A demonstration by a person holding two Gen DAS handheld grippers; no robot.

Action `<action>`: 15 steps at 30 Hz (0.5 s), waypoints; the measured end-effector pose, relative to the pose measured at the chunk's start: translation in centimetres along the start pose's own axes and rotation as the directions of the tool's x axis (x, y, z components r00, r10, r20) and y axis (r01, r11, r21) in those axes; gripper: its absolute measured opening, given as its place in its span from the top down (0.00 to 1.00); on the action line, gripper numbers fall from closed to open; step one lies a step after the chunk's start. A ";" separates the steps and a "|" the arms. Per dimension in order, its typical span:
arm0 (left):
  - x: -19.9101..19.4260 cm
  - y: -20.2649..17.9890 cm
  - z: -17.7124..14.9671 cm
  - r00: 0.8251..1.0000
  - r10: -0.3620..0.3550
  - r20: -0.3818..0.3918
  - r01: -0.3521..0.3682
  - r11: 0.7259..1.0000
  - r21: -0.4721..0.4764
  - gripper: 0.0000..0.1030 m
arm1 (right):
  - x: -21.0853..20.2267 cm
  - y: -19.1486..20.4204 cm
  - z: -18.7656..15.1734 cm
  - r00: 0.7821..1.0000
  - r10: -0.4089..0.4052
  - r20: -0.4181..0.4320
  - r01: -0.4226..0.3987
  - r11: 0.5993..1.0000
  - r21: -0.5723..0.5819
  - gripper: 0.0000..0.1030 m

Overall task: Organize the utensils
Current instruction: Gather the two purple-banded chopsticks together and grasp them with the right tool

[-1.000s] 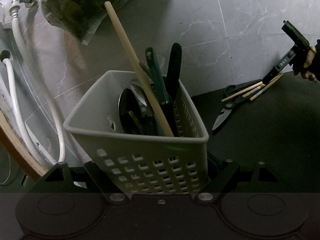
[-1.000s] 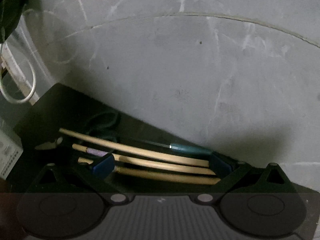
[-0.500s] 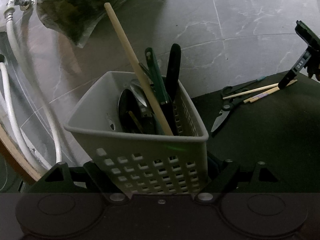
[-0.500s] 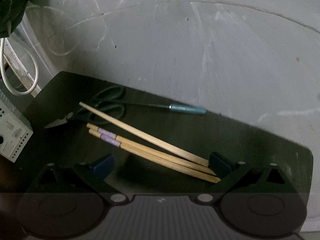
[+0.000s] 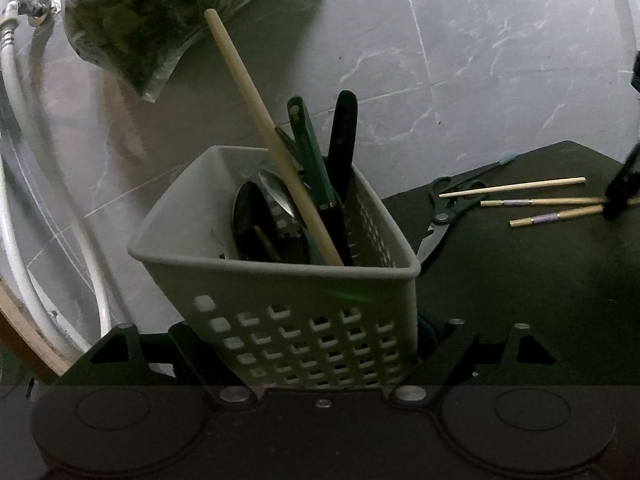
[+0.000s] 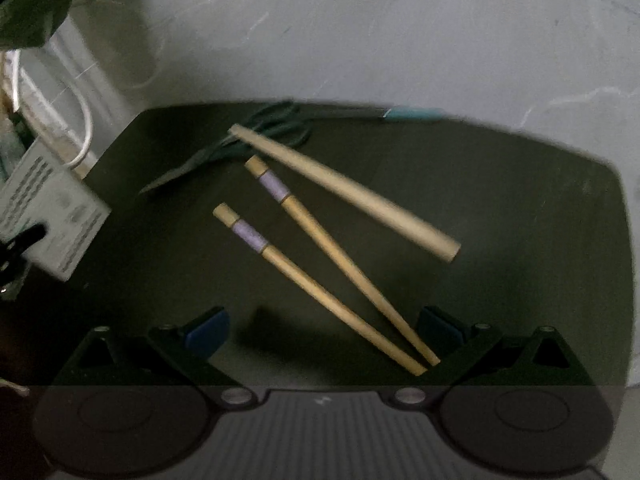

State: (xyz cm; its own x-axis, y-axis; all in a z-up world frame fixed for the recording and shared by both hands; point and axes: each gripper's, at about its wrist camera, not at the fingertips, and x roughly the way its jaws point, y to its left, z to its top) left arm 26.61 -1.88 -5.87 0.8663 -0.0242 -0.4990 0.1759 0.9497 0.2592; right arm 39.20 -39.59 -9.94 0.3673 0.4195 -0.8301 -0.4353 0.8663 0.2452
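Hoses (image 5: pixel 16 216) run down the left edge of what we see, beside the grey tiles. Our left gripper (image 5: pixel 320 344) points slightly downward and is closing on the grey utensil basket (image 5: pixel 280 280), which sits between its jaws at the mat's (image 5: pixel 520 288) left edge, a wooden stick (image 5: pixel 272 136) leaning out of it. Further right, scissors (image 5: pixel 444 216) lie near the mat's far edge, touching a plain chopstick (image 5: pixel 512 188). Our right gripper (image 6: pixel 324 332) tilts steeply down over the mat, jaws wide, with the thin ends of two banded chopsticks (image 6: pixel 320 292) lying between them, untouched.
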 end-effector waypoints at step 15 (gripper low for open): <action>-0.3 0.5 -0.2 1.000 -0.023 0.014 0.023 1.000 0.012 0.18 | 2.5 6.6 1.5 0.976 -0.112 -0.187 0.017 0.894 -0.447 0.09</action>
State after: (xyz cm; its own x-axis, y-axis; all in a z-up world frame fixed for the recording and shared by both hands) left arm 26.37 -1.31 -5.78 0.8683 -0.0505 -0.4935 0.2013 0.9451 0.2574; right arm 38.49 -32.42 -9.63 0.2532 0.2619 -0.9313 -0.7507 0.6603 -0.0184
